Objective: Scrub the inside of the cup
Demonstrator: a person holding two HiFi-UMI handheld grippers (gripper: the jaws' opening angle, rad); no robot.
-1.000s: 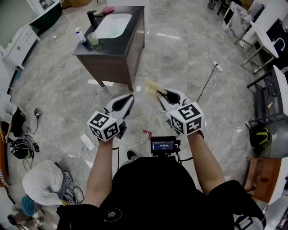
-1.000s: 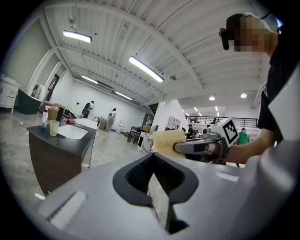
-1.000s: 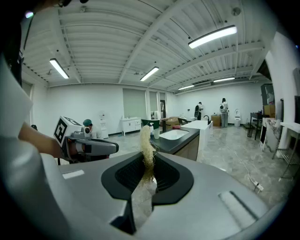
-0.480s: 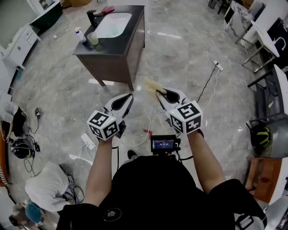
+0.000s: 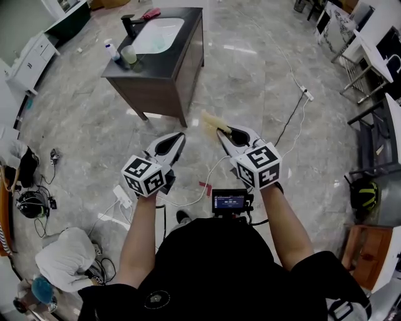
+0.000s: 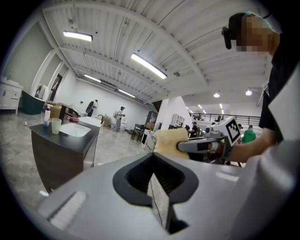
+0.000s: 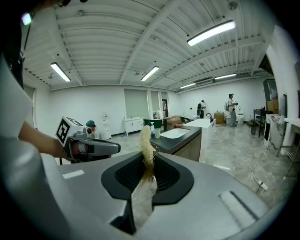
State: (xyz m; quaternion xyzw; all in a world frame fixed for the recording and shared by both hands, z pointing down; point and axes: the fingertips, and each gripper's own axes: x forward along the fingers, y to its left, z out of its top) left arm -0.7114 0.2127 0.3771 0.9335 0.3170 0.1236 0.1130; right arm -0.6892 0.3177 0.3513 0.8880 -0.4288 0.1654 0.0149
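A pale green cup (image 5: 129, 54) stands on the front left corner of a dark vanity (image 5: 164, 75), far ahead of both grippers; it also shows small in the left gripper view (image 6: 56, 125). My right gripper (image 5: 220, 130) is shut on a yellow fibrous sponge (image 5: 210, 120), which sticks up out of its jaws (image 7: 146, 139). My left gripper (image 5: 179, 135) is shut with nothing in it, its jaws closed together (image 6: 153, 174). Both grippers hover side by side at waist height over the floor, pointing toward the vanity.
The vanity holds a white sink basin (image 5: 157, 35), a black faucet (image 5: 128, 24), a small bottle (image 5: 111, 49) and a pink item (image 5: 150, 14). Cables and a power strip (image 5: 120, 196) lie on the marble floor. A person (image 5: 64, 252) crouches at lower left; chairs and tables (image 5: 369, 81) stand right.
Both grippers have stayed where they were, the sponge still in the right one. The crouching person at lower left has shifted down and left.
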